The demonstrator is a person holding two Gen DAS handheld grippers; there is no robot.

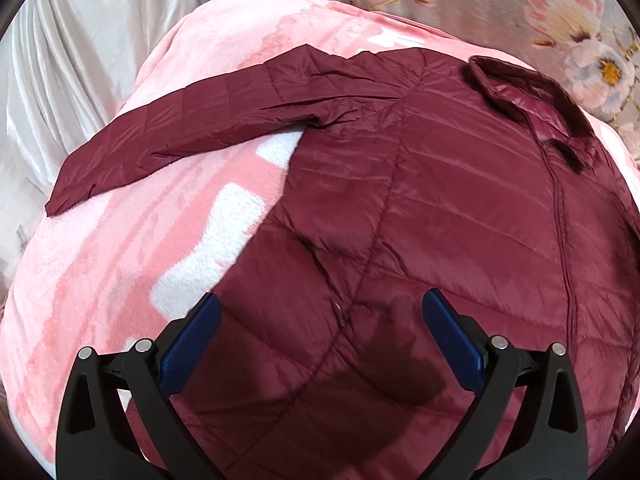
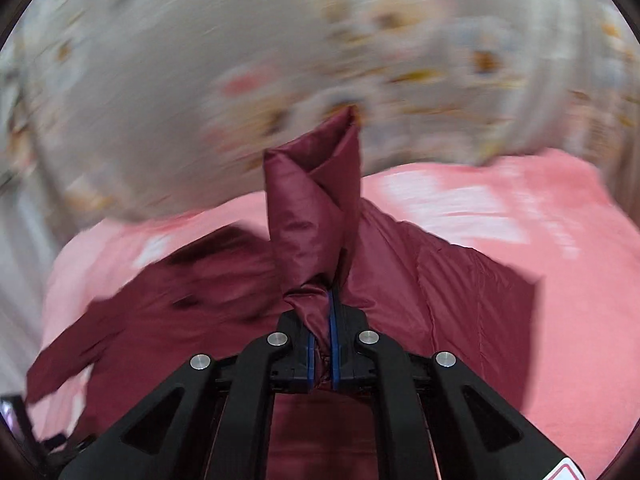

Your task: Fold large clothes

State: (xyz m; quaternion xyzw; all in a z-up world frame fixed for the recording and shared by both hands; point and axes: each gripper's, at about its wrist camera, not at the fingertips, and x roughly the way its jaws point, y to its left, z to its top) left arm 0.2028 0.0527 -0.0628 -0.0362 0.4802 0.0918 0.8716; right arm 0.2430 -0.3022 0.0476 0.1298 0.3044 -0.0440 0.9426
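Observation:
A dark red quilted jacket [image 1: 420,184] lies spread on a pink and white fleece blanket [image 1: 120,264]. One sleeve [image 1: 180,136] stretches out to the left and the collar [image 1: 532,92] is at the upper right. My left gripper [image 1: 322,312] hovers open over the jacket's lower body, its blue pads [image 1: 452,336] wide apart with nothing between them. In the right wrist view, my right gripper [image 2: 323,344] is shut on a bunched fold of the jacket [image 2: 312,216], which sticks up beyond the pads. The rest of the jacket [image 2: 440,280] hangs from it down to the blanket [image 2: 560,280].
Grey bedding with a flower print [image 1: 560,20] lies beyond the blanket, and pale satin fabric [image 1: 60,80] is at the left. The right wrist view is blurred by motion. A small dark object [image 2: 12,420] shows at its lower left edge.

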